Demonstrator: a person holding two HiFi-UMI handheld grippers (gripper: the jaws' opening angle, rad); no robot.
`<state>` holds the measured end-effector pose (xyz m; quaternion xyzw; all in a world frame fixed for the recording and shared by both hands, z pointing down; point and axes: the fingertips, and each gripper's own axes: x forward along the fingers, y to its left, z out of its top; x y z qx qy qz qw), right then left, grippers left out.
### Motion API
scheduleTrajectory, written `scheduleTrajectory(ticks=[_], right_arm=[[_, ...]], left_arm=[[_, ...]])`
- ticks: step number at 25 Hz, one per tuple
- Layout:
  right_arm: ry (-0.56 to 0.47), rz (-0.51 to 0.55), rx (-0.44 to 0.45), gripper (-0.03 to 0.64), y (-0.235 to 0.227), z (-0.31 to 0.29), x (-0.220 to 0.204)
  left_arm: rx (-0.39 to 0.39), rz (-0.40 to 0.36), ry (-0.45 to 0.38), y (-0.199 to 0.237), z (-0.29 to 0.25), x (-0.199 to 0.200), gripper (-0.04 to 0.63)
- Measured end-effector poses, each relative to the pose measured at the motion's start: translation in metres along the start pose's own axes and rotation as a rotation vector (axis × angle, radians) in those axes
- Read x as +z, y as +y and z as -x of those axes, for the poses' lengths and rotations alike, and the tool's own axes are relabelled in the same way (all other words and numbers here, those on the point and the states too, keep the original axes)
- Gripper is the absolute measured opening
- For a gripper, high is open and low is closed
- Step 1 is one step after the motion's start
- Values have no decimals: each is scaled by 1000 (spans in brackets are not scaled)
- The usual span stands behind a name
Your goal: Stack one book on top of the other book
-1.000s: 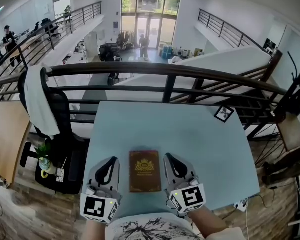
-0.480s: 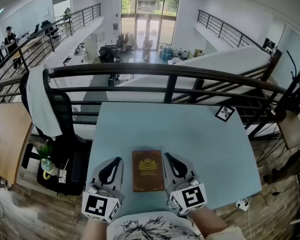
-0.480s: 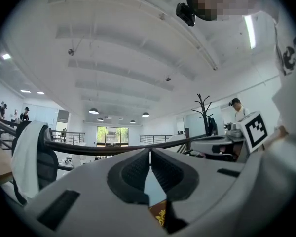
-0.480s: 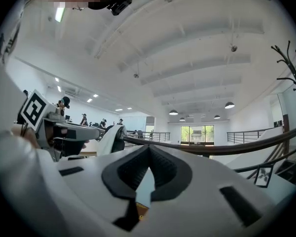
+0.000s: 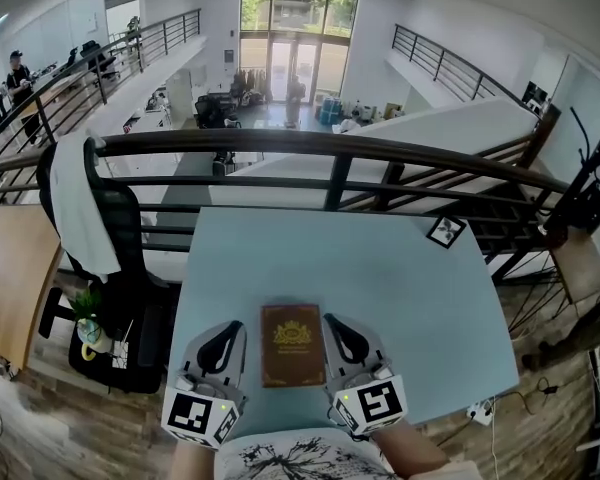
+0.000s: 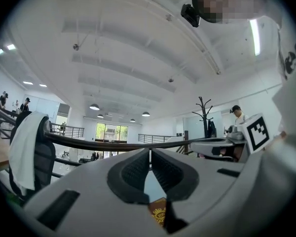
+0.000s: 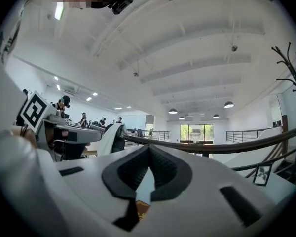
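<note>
We hold our left gripper (image 5: 227, 330) with its jaws pressed together on nothing, and our right gripper (image 5: 333, 322) is likewise closed and empty. Both point level over the near part of the pale blue table (image 5: 400, 278), flanking the brown book (image 5: 292, 344), which lies flat with its gold emblem up. The right gripper sits just beside the book, perhaps touching it; the left stands slightly apart. Beyond the table runs a dark railing (image 5: 330, 146).

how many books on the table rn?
1 in sight: a brown book on the table, near its front edge, between the left gripper and right gripper. A second may be hidden under it.
</note>
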<state>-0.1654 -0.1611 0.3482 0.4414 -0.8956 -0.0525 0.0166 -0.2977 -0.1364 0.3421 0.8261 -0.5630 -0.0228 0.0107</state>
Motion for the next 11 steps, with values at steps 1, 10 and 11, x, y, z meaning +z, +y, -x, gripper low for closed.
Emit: scheduleTrajectory(ticks=[1, 10, 11], right_arm=[[0, -2, 4, -9, 2, 0, 0], [0, -7, 6, -9, 5, 3, -5], [2, -8, 5, -9, 5, 3, -6]], left_arm=[[2, 3, 3, 1, 0, -1, 15], [6, -7, 41, 7, 4, -11, 15], [9, -11, 43, 8, 5, -12, 15]])
